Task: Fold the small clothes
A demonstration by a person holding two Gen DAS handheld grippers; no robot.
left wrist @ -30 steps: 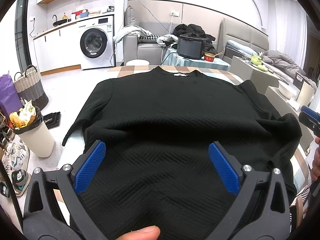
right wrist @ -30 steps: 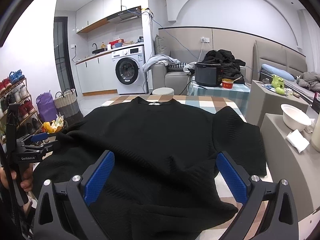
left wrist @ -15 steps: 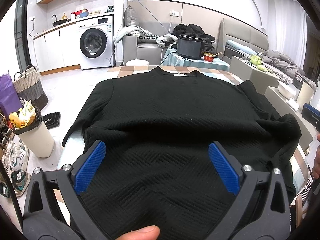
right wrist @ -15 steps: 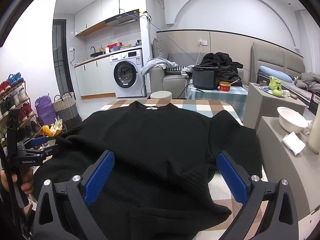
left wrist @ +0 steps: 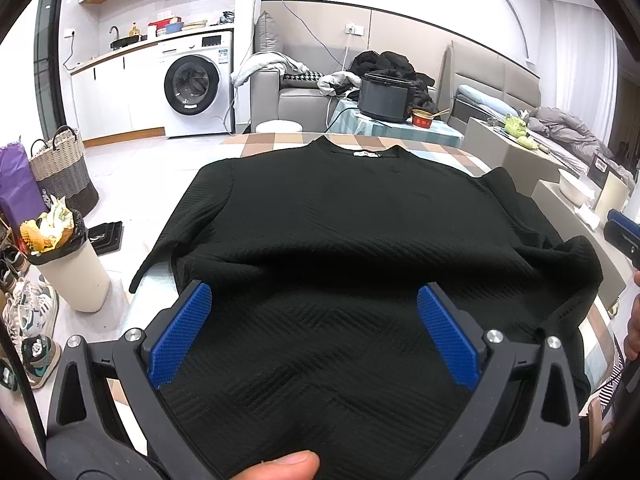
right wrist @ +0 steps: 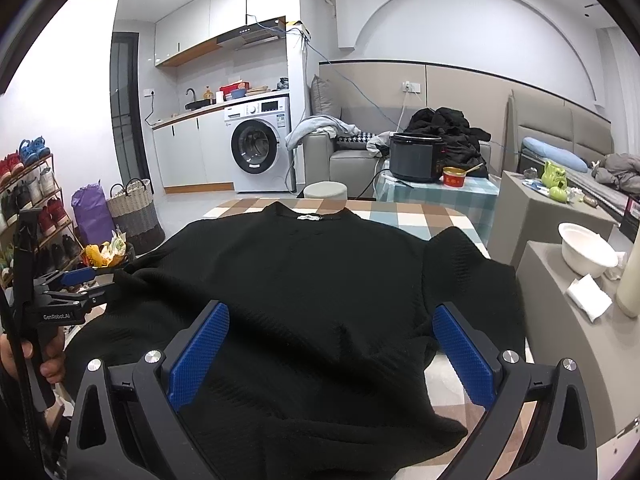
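Observation:
A black textured sweater [left wrist: 344, 216] lies spread on a checked table [left wrist: 276, 142], collar at the far end; it also shows in the right wrist view [right wrist: 312, 280]. My left gripper [left wrist: 314, 320] is open above the near hem, and the fabric is bunched up between its blue pads [left wrist: 180, 332]. A thumb shows at the bottom edge. My right gripper [right wrist: 330, 340] is open above the hem's right part. In the right wrist view the left gripper [right wrist: 92, 280] sits at the sweater's left edge, and its jaws look apart.
A white bin [left wrist: 76, 272], shoes and a woven basket [left wrist: 64, 172] stand left of the table. A grey side unit with a white bowl [right wrist: 586, 250] stands to the right. A washing machine [right wrist: 258, 148], sofa and a black cooker [right wrist: 414, 156] are behind.
The right wrist view has tilted upward, showing more of the wall and ceiling. The left gripper and sweater have barely moved.

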